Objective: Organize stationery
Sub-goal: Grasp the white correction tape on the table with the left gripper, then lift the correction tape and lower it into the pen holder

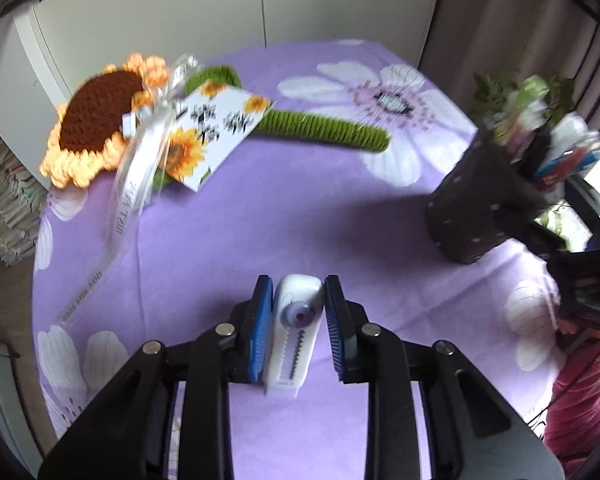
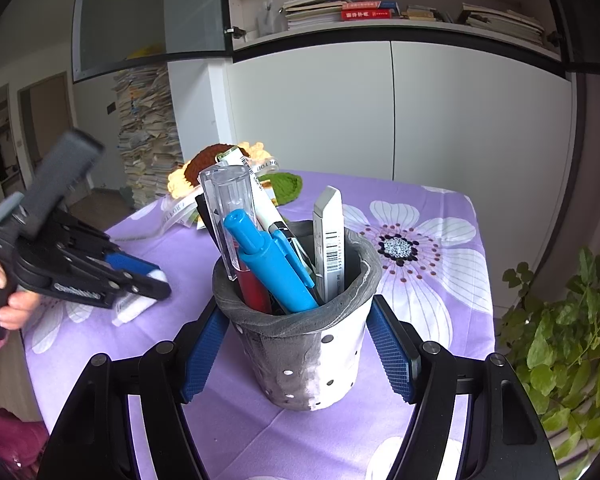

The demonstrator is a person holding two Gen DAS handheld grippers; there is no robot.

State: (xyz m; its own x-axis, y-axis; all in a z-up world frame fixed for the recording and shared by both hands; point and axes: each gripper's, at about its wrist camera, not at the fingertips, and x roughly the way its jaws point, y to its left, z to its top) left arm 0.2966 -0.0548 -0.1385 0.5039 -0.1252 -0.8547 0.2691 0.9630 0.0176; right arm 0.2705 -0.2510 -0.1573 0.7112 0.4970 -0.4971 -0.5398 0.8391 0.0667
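A white correction tape (image 1: 292, 332) lies on the purple floral tablecloth (image 1: 300, 208), and my left gripper (image 1: 299, 285) is shut on it, a blue pad against each side. From the right wrist view the same left gripper (image 2: 156, 280) slants down onto the white correction tape (image 2: 134, 308), a person's hand on its handle. My right gripper (image 2: 296, 312) is shut on a grey and white pen holder (image 2: 312, 360) that stands upright. The holder (image 1: 472, 216) carries a blue marker (image 2: 272, 264), a clear-capped pen (image 2: 230, 208), a white barcoded piece (image 2: 328, 236) and other pens.
A crochet sunflower (image 1: 96, 120) with a green stem, a sunflower card (image 1: 216, 128) and a clear printed ribbon (image 1: 128, 200) lie at the table's far left. A leafy plant (image 2: 560, 340) stands off the table's right edge. White cabinets and a paper stack (image 2: 148, 140) lie beyond.
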